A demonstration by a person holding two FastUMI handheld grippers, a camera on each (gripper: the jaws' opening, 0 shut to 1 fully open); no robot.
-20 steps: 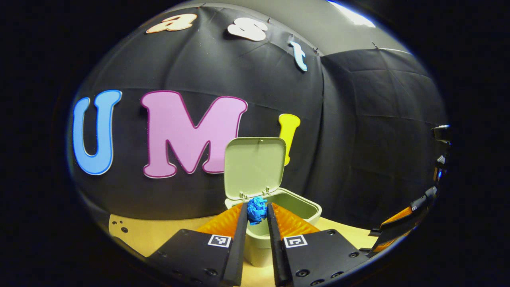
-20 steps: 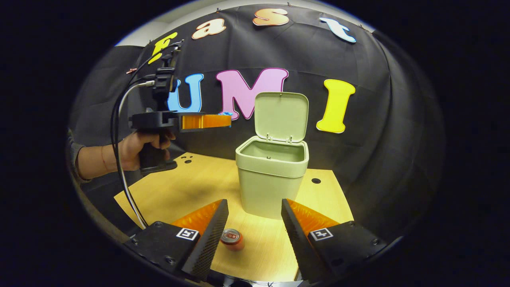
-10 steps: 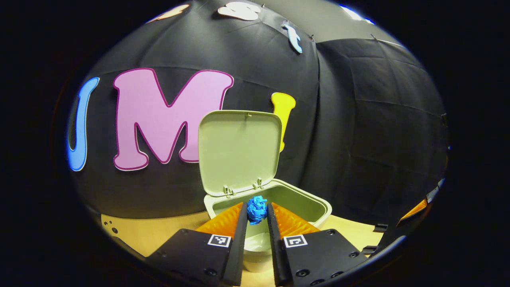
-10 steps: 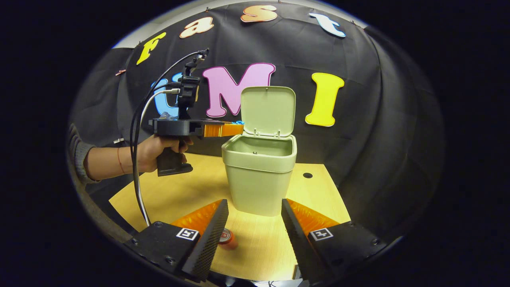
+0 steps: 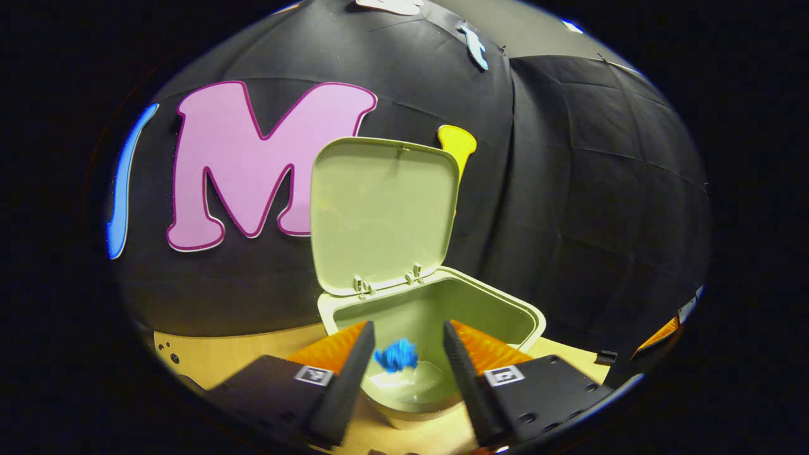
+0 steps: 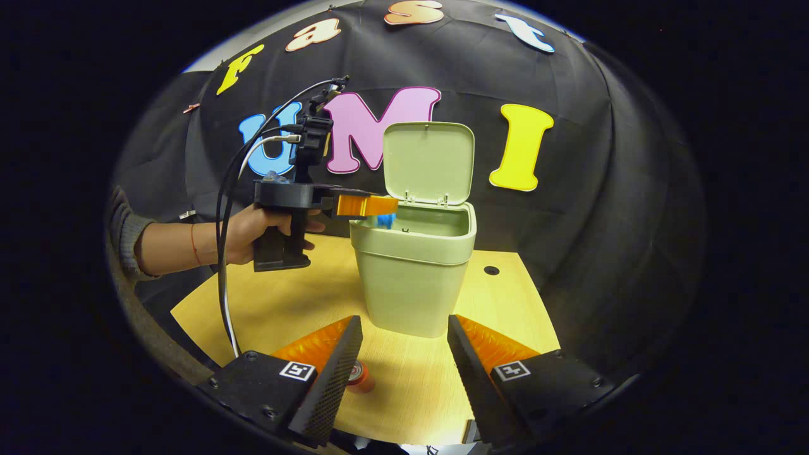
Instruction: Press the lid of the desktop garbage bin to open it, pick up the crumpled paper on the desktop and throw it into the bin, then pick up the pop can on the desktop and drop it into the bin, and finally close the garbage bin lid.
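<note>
The pale green bin (image 6: 414, 278) stands on the wooden desktop with its lid (image 6: 428, 161) upright. My left gripper (image 5: 407, 325) hangs open over the bin's mouth (image 5: 531, 316). The blue crumpled paper (image 5: 395, 355) is blurred below and between its fingers, loose inside the bin. In the right gripper view, that gripper (image 6: 379, 205) is at the bin's left rim with the paper (image 6: 385, 220) just under its tip. My right gripper (image 6: 403, 319) is open, low before the bin. The pop can (image 6: 361, 377) stands by its left finger, partly hidden.
A hand (image 6: 253, 230) holds the left gripper, with cables (image 6: 224, 253) trailing down at the left. The desktop (image 6: 284, 303) has a small round hole (image 6: 491, 270) right of the bin. The black cloth wall stands close behind the bin.
My left gripper moved in over the bin and opened; the blue paper left its fingers and is dropping into the bin. The right gripper has barely shifted.
</note>
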